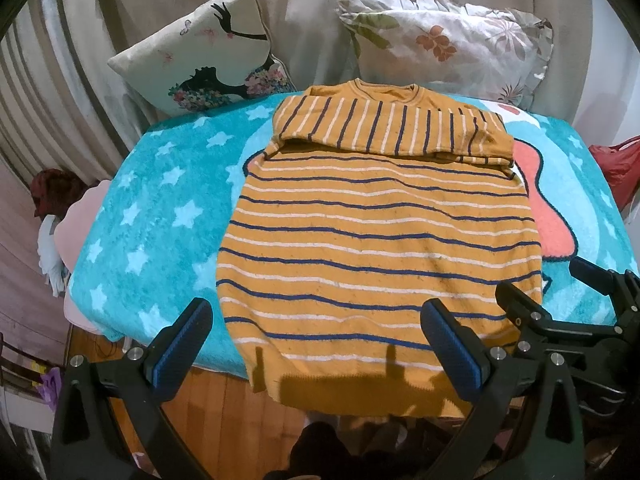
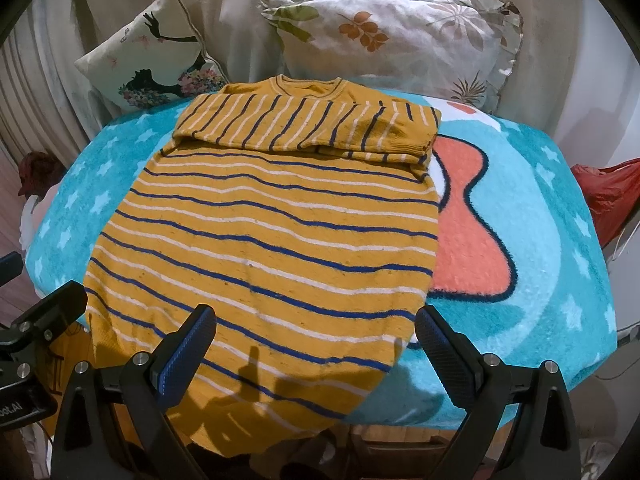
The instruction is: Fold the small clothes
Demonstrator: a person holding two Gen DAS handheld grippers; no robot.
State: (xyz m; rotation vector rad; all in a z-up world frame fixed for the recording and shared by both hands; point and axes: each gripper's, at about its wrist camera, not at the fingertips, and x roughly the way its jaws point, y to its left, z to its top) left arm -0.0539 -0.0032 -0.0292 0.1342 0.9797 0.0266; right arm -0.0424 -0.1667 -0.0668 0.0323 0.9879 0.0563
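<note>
Sweater flat on turquoise star blanket, sleeves folded across chest, hem overhanging near edge for easy pinch. Left gripper spread at hem, empty. Right gripper spread over hem's right corner, empty.

A turquoise star-patterned blanket covers the table, with two printed cushions propped behind it against pale beige curtains, a red bag to its right, and wooden floor below its near edge.
</note>
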